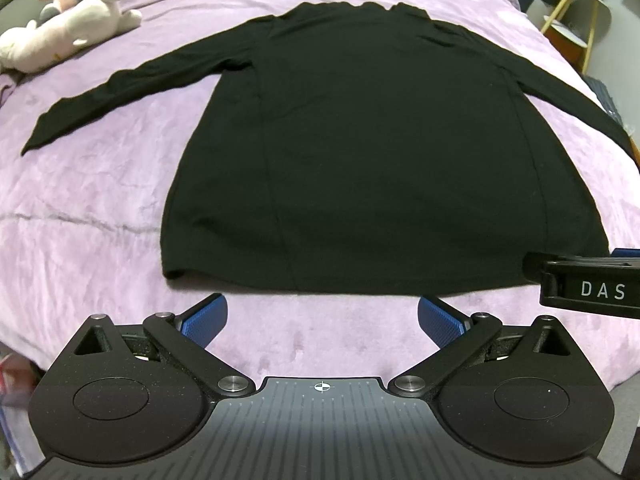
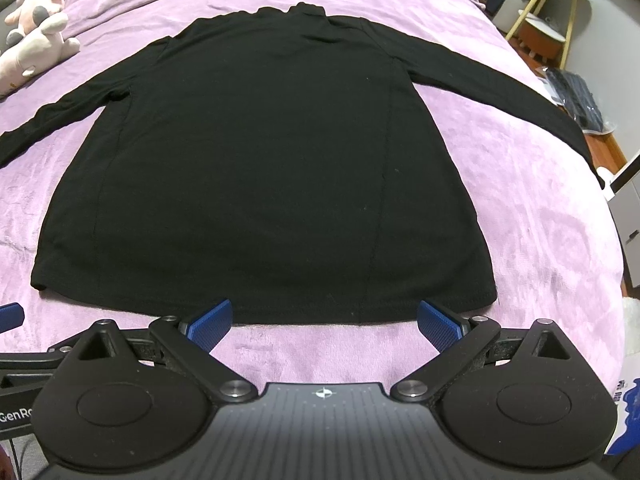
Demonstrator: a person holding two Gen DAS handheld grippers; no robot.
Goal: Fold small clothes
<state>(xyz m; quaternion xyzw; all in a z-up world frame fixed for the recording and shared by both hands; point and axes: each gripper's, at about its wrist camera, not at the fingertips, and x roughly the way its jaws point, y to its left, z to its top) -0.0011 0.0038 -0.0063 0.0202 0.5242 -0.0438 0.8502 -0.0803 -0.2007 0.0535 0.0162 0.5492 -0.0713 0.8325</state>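
A black long-sleeved top [image 1: 352, 152] lies flat on the purple bedspread [image 1: 88, 216], hem toward me, both sleeves spread outward. My left gripper [image 1: 322, 314] stands open just short of the hem, blue pads [image 1: 204, 320] wide apart and nothing between them. In the right wrist view the same top [image 2: 256, 168] fills the middle. My right gripper [image 2: 324, 322] is open too, its pads [image 2: 438, 326] level with the hem near the right corner. The right gripper's body [image 1: 588, 286] shows at the right edge of the left wrist view.
Plush toys [image 1: 68, 16] lie at the bed's far left corner. Off the right side stand a yellow-legged side table [image 2: 548, 12], a dark keyboard [image 2: 576, 96] on the floor and a white cabinet [image 2: 628, 200]. The bedspread [image 2: 540, 216] drops away at the right edge.
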